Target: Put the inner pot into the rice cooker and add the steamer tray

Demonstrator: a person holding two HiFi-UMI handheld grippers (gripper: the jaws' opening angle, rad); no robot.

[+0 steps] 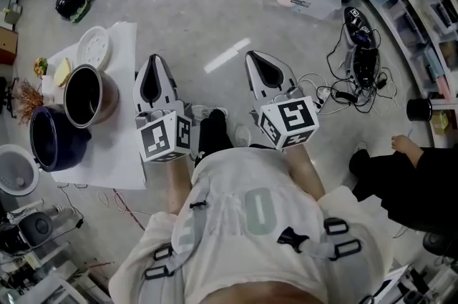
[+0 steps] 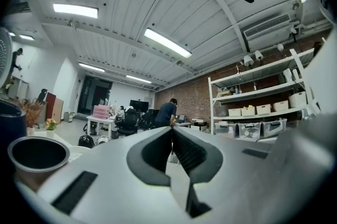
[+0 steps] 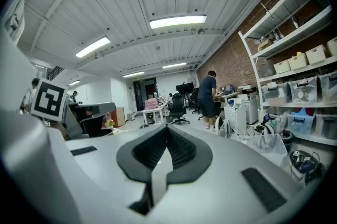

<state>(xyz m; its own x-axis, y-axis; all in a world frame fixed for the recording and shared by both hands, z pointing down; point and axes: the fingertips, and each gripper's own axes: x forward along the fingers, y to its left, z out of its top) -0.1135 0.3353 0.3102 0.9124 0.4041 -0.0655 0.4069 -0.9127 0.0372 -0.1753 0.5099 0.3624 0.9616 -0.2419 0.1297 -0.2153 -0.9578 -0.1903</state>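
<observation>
- Two grippers are in view, held side by side over the floor and to the right of the white tabletop (image 1: 118, 152); neither is above it.
- The left gripper (image 1: 154, 61) has its jaws pressed fully together, with nothing between them.
- The right gripper (image 1: 254, 59) is the same: its jaws meet along their whole length and it carries nothing.
- Each gripper bears one marker cube, so there are two cubes in all.
- One inner pot (image 1: 86, 95) stands upright and open-mouthed near the middle of the tabletop. It is outside the cooker and close against it on the far side.
- One rice cooker (image 1: 51, 139), dark blue and open, sits at the near left corner of the tabletop, and its well is empty.
- One steamer tray (image 1: 94, 47), a white perforated disc, lies flat at the far edge of the tabletop, just beyond the pot.
- In the left gripper view the pot (image 2: 38, 154) shows low on the left, beside the closed jaws.
- One small bunch of dried flowers (image 1: 27, 99) stands by the left edge.
</observation>
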